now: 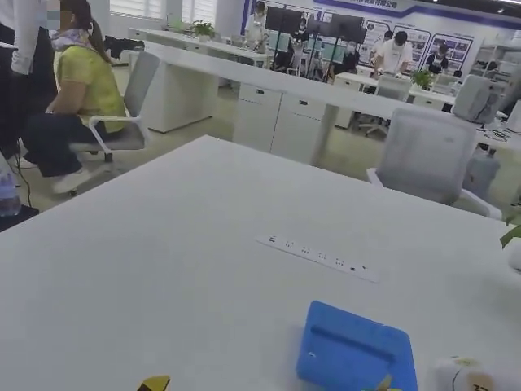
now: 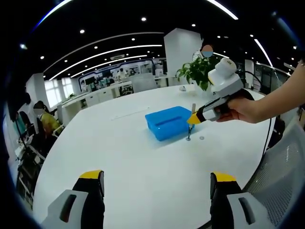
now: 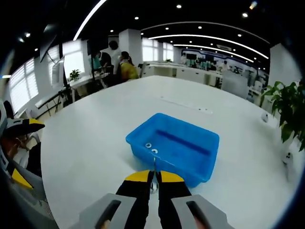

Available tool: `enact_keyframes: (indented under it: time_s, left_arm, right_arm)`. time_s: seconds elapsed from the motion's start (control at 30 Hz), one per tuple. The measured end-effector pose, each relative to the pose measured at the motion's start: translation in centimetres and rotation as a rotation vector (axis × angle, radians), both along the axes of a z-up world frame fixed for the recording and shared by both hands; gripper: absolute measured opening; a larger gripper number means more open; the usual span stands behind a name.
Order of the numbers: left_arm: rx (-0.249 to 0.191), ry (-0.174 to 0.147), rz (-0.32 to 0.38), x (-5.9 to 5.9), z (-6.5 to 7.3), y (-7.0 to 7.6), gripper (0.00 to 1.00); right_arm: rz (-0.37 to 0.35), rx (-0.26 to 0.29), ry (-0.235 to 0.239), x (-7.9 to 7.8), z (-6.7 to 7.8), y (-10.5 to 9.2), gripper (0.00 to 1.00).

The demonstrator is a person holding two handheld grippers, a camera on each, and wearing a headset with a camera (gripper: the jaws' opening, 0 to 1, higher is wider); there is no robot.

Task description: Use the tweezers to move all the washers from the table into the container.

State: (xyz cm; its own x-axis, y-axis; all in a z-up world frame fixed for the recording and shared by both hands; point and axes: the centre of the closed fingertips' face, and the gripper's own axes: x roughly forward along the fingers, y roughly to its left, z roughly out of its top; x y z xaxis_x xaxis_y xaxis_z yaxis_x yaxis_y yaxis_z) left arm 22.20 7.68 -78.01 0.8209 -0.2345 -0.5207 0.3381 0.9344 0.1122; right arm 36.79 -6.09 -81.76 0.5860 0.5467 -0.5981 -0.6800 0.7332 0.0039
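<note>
The blue container [image 3: 174,148] sits on the white table, with two washers [image 3: 148,145] lying inside near its front left corner. My right gripper [image 3: 153,175] is shut on thin metal tweezers [image 3: 154,164] just in front of that container. In the left gripper view, the right gripper [image 2: 194,118] is held by a hand and points the tweezers [image 2: 190,125] down at the table beside the container [image 2: 169,122]. A small washer [image 2: 202,138] lies on the table just right of the tweezer tips. My left gripper [image 2: 157,191] stands open, far back from the container, holding nothing.
A flush power strip [image 1: 317,258] lies in the table beyond the container [image 1: 356,352]. A potted plant [image 2: 198,71] stands at the table's far side. Office chairs [image 1: 427,155] and seated people [image 1: 81,90] surround the table. The left gripper's yellow-tipped body [image 3: 19,143] is at the left edge.
</note>
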Motion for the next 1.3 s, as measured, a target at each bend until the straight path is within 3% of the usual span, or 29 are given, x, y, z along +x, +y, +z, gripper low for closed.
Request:
enact_keyframes:
  time_s: [0.13, 0.23, 0.6, 1.07, 1.3]
  left_arm:
    - [0.000, 0.002, 0.001, 0.0, 0.0, 0.0, 0.94]
    - [0.002, -0.001, -0.001, 0.0, 0.0, 0.0, 0.94]
    - [0.000, -0.005, -0.002, 0.0, 0.1, 0.0, 0.94]
    - [0.006, 0.004, -0.011, -0.1, -0.1, -0.1, 0.94]
    - [0.007, 0.007, -0.016, -0.1, -0.1, -0.2, 0.94]
  right_arm:
    - [0.008, -0.004, -0.004, -0.1, 0.0, 0.0, 0.01]
    - [0.031, -0.036, -0.010, 0.2, 0.0, 0.1, 0.01]
    - [0.040, -0.064, 0.028, 0.2, 0.0, 0.2, 0.01]
    - [0.042, 0.052, 0.008, -0.1, 3.9, 1.2, 0.01]
    - [0.024, 0.102, -0.025, 1.3, 6.1, 1.4, 0.01]
